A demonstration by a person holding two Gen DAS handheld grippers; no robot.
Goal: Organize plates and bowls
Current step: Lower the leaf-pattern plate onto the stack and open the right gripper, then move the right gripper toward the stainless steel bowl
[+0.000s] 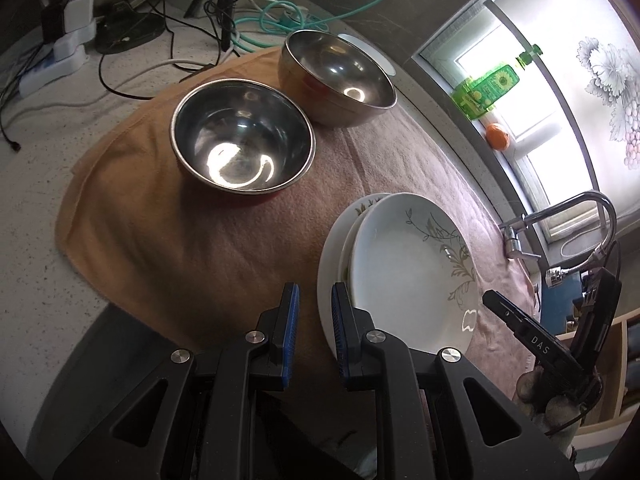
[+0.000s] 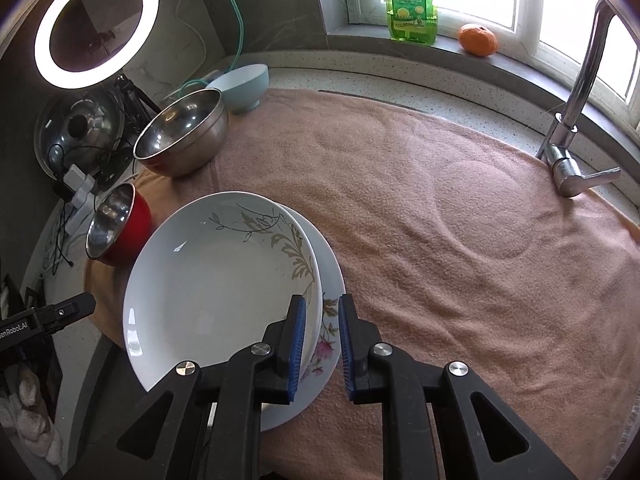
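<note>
The two plates are stacked on the towel (image 2: 440,208). The top plate (image 2: 216,280) sits a bit off to one side on the bottom plate (image 2: 326,344), so that part looks mostly done. The bowls are not stacked yet. The steel bowl (image 2: 184,132), the red bowl (image 2: 116,228) and the blue bowl (image 2: 242,84) each stand alone near the far edge of the towel.

The right gripper (image 2: 322,344) hangs over the near rim of the plates. Its jaws are a little apart and hold nothing. The left gripper (image 1: 312,332) is beside the plates, over the towel, with its jaws almost together and nothing in them.

From the left camera the blue bowl is mostly hidden behind the steel bowl. I cannot tell if the right gripper's pads touch the plate rim.
</note>
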